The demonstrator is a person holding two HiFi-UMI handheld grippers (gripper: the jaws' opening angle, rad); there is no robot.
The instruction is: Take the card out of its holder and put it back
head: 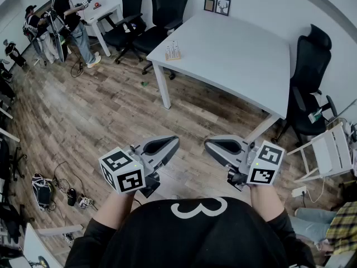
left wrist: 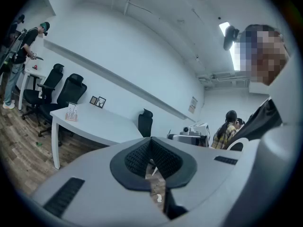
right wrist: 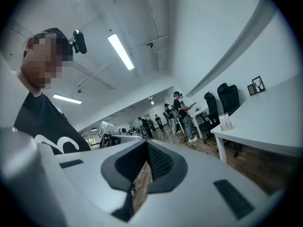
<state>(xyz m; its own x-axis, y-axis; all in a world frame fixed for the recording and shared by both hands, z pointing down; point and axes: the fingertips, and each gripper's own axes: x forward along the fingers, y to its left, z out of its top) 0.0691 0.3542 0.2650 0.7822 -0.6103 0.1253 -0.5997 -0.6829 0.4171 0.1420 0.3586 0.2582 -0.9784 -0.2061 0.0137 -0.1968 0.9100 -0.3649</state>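
1. Head view, posture: I hold my left gripper (head: 174, 142) and my right gripper (head: 207, 144) about level in front of my torso, tips turned toward each other. Both are over the wooden plank floor (head: 100, 116) and well apart from the white rectangular desk (head: 240, 54). I judge this to be a ready posture, with the task not yet begun.
2. Head view, task item: the small card holder with upright cards (head: 173, 52) stands at the desk's near left corner, probably so it can be reached from the open floor side. A single card is too small to make out.
3. Head view, count: two grippers, one card holder, two small framed pictures (head: 216, 5) at the desk's far edge, and three black office chairs (head: 167, 7).
4. Left gripper view: my left gripper (left wrist: 152, 150) has its jaws fully together and grips nothing. Only floor shows through the slit behind the pads. The card holder (left wrist: 72, 111) sits on the desk's corner, far ahead.
5. Right gripper view: my right gripper (right wrist: 146, 148) also has its jaws together and is empty. The card holder (right wrist: 226, 122) stands at the desk's corner, well away to the right.
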